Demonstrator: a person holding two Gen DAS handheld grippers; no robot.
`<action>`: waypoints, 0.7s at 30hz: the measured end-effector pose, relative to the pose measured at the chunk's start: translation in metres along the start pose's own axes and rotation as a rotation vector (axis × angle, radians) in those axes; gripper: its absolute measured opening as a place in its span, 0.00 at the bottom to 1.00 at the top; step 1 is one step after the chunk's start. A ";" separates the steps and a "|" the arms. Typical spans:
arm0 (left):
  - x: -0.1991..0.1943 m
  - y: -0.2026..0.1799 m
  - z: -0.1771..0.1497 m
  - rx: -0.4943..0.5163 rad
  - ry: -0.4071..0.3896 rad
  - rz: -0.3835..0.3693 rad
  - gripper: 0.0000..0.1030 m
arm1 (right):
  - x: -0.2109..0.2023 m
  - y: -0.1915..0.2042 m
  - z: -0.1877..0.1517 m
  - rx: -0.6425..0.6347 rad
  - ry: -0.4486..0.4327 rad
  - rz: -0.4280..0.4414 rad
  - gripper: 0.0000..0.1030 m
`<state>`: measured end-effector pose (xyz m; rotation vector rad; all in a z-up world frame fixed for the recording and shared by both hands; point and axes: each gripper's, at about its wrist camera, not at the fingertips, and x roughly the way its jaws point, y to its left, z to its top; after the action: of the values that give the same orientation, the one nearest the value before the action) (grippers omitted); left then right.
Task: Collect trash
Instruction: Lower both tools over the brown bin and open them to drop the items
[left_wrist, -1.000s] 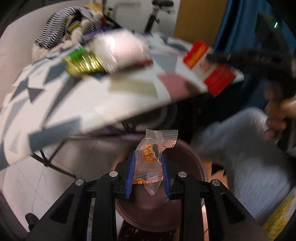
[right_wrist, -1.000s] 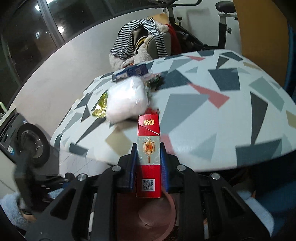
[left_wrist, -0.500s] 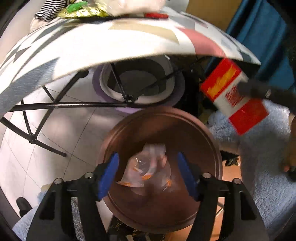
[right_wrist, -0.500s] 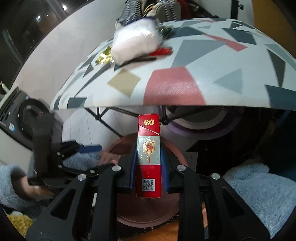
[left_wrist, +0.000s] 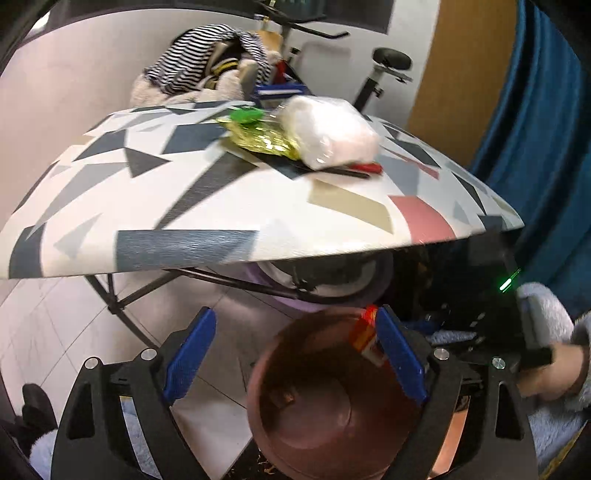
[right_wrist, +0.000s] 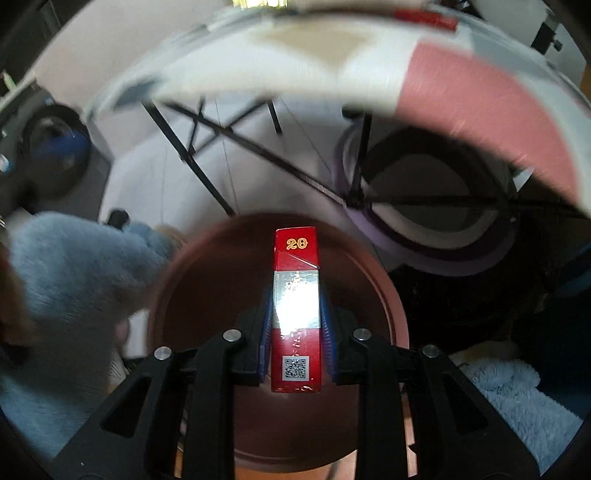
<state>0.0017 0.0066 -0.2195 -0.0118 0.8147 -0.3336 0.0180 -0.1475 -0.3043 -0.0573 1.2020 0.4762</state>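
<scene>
The red cardboard cigarette pack (right_wrist: 295, 306) with a gold "20" on its end sits low in the middle of the right wrist view, pinched between the blue pads of the right gripper (right_wrist: 295, 314), whose jaws are closed tight on its sides. A second ago it hung over the patterned tabletop; now it is above the round brown plastic bin (right_wrist: 192, 288), so the drop looks like the next step. The left gripper (left_wrist: 291, 350) stands wide open and empty (its clear orange-printed wrapper has gone into the bin since half a second ago) and has swung up toward the table (left_wrist: 221, 229). In the upper middle of that view lie a white plastic-wrapped bundle (left_wrist: 328, 136) and a gold foil wrapper (left_wrist: 258, 138), apparently next to collect.
</scene>
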 end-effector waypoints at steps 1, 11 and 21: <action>0.000 0.003 0.000 -0.013 -0.001 0.003 0.83 | 0.010 -0.004 -0.002 0.003 0.031 -0.023 0.25; 0.018 0.025 -0.002 -0.085 0.029 0.014 0.83 | 0.031 -0.012 -0.012 0.028 0.130 -0.105 0.38; 0.016 0.017 -0.002 -0.049 0.012 0.023 0.83 | -0.001 0.005 -0.008 -0.067 -0.002 -0.087 0.91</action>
<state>0.0153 0.0179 -0.2352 -0.0468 0.8340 -0.2923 0.0094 -0.1457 -0.3055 -0.1660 1.1763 0.4406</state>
